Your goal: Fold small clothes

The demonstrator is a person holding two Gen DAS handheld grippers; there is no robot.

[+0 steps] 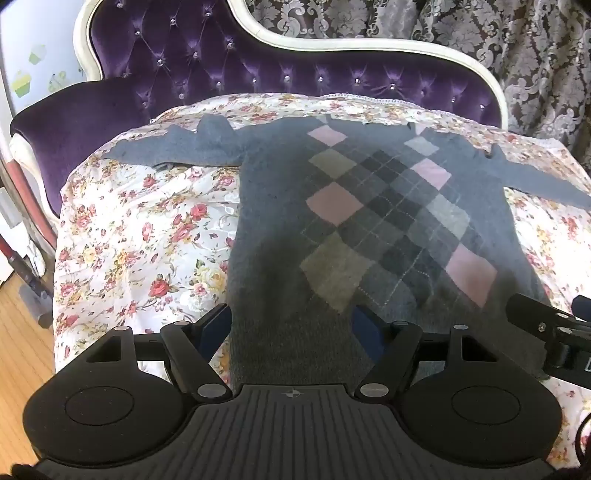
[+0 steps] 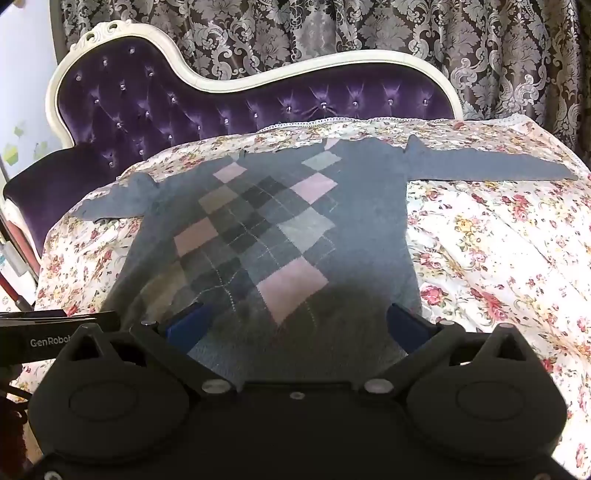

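Note:
A small grey sweater [image 1: 277,206] with a pink, grey and beige argyle front lies flat on a floral sheet [image 1: 140,229], both sleeves spread out sideways. It also shows in the right wrist view [image 2: 362,236]. My left gripper [image 1: 290,321] is open, its blue-padded fingers [image 1: 214,325] straddling the sweater's left hem area just above the cloth. My right gripper [image 2: 297,321] is open over the right part of the hem. The right gripper's body shows at the right edge of the left wrist view [image 1: 546,332].
The sheet [image 2: 498,258] covers a purple tufted chaise [image 1: 207,62] with a cream frame. Patterned curtains [image 2: 332,29] hang behind. Wooden floor [image 1: 22,332] lies to the left, below the sheet's edge.

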